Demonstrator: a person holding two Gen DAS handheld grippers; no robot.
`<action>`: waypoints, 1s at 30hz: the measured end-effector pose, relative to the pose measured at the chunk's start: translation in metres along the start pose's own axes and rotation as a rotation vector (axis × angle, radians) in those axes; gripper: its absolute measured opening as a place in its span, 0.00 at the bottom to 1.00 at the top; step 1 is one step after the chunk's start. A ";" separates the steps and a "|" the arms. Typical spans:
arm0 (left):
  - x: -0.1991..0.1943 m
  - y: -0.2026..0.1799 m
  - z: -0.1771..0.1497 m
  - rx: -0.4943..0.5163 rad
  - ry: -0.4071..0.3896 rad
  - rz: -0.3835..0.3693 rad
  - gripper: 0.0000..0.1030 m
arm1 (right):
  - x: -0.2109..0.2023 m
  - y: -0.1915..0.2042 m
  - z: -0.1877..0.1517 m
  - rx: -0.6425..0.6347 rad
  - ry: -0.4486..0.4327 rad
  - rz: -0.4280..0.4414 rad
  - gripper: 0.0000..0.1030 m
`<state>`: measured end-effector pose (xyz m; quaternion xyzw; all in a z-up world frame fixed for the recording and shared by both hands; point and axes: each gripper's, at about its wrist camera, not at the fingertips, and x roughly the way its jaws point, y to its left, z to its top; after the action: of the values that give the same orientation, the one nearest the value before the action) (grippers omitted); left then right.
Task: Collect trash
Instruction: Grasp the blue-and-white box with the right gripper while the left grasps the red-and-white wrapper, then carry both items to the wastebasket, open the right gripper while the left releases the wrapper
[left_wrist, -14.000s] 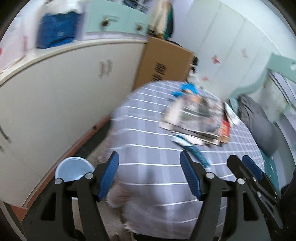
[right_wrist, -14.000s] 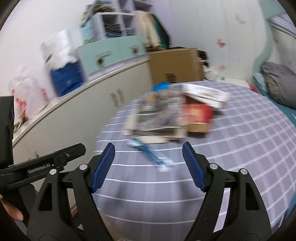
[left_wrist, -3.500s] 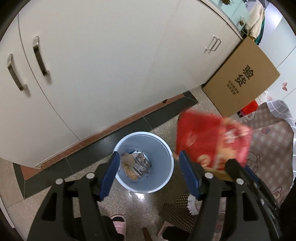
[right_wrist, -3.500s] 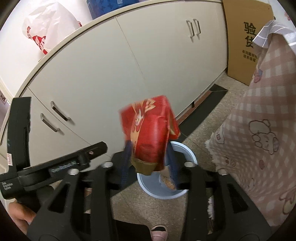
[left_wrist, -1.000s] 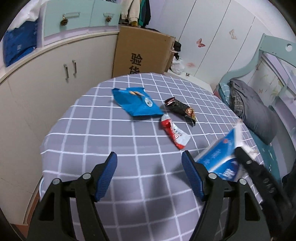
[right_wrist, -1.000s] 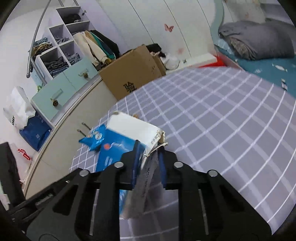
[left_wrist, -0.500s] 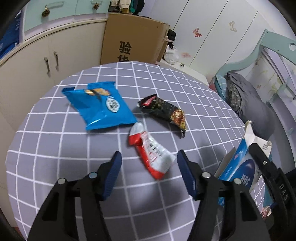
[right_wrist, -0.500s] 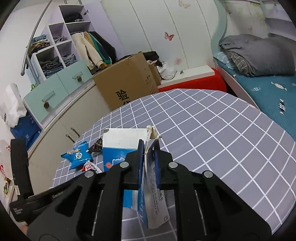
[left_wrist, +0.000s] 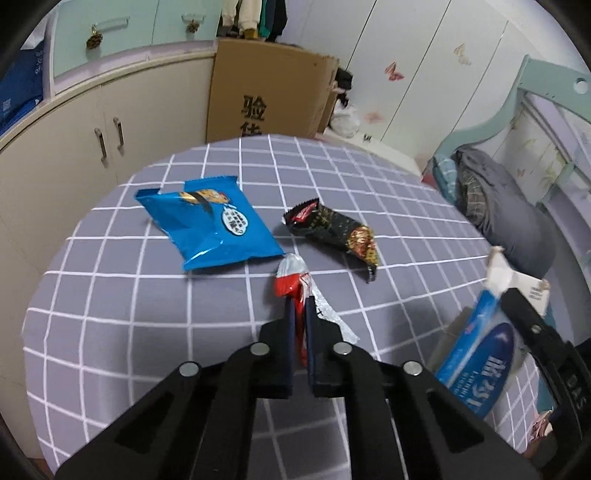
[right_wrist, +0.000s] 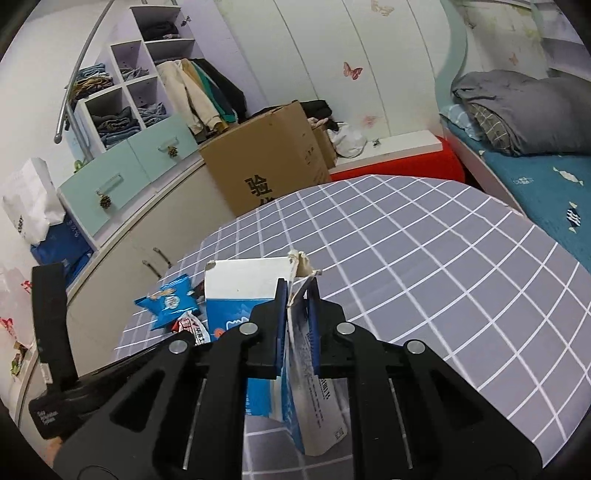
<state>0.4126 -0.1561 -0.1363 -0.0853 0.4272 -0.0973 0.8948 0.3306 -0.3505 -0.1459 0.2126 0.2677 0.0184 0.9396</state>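
Observation:
My left gripper (left_wrist: 300, 317) is shut on a red and silver wrapper (left_wrist: 293, 280) that lies on the round table with the grey checked cloth (left_wrist: 147, 325). A blue snack bag (left_wrist: 210, 229) and a black wrapper (left_wrist: 336, 229) lie just beyond it. My right gripper (right_wrist: 297, 299) is shut on the torn top of a blue and white carton (right_wrist: 243, 295), held above the table; the carton also shows at the right of the left wrist view (left_wrist: 480, 362). The blue bag (right_wrist: 168, 301) shows in the right wrist view too.
A cardboard box (left_wrist: 269, 92) stands behind the table beside cream cabinets (left_wrist: 110, 122). A bed with a grey blanket (left_wrist: 506, 206) is at the right. Shelves with clothes (right_wrist: 122, 107) rise above the cabinets.
My left gripper has come down and shut on the red and silver wrapper; half a second ago it was open above it. The right gripper still holds the carton.

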 end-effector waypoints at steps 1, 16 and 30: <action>-0.007 0.002 -0.002 -0.002 -0.014 -0.001 0.04 | -0.002 0.003 0.000 0.005 0.006 0.016 0.10; -0.119 0.100 -0.039 -0.095 -0.120 -0.010 0.04 | -0.042 0.118 -0.026 -0.121 0.003 0.133 0.10; -0.185 0.274 -0.102 -0.283 -0.161 0.164 0.04 | -0.018 0.294 -0.126 -0.332 0.164 0.333 0.10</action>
<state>0.2468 0.1478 -0.1259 -0.1827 0.3693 0.0441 0.9101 0.2745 -0.0371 -0.1133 0.0945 0.2975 0.2340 0.9207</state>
